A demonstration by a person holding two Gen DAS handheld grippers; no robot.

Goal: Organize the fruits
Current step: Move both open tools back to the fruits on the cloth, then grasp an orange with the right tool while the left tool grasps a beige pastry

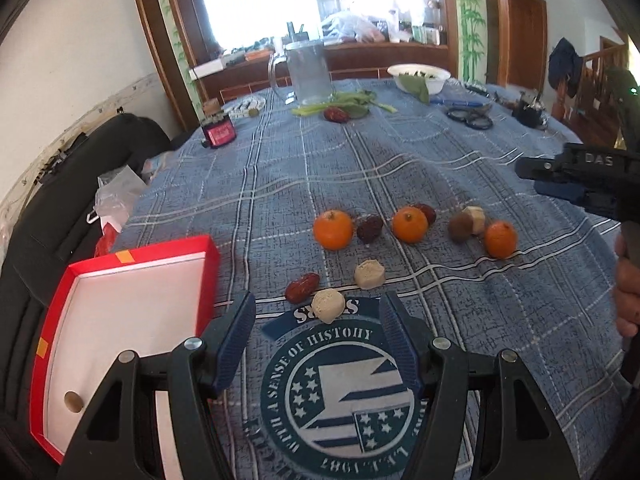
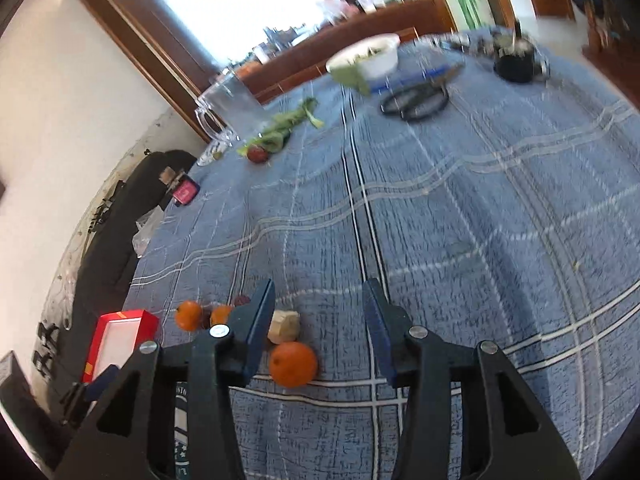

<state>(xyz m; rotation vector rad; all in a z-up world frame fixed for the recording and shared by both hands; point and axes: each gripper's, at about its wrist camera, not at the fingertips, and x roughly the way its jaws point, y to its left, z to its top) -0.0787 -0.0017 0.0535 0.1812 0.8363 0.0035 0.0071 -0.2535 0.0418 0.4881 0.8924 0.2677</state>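
— Orange fruit, three of them, sit loose on the blue plaid cloth (image 1: 500,320) among dark dates and pale peeled pieces. The red tray (image 1: 132,256) at the left holds one small brown piece.

— And the grippers?

— Both spread wide, empty. The left gripper (image 1: 318,316) hovers over a pale piece (image 1: 328,306); the right gripper (image 2: 318,308) over the nearest orange (image 2: 293,364). Sorting looks barely begun; next, lower and close.
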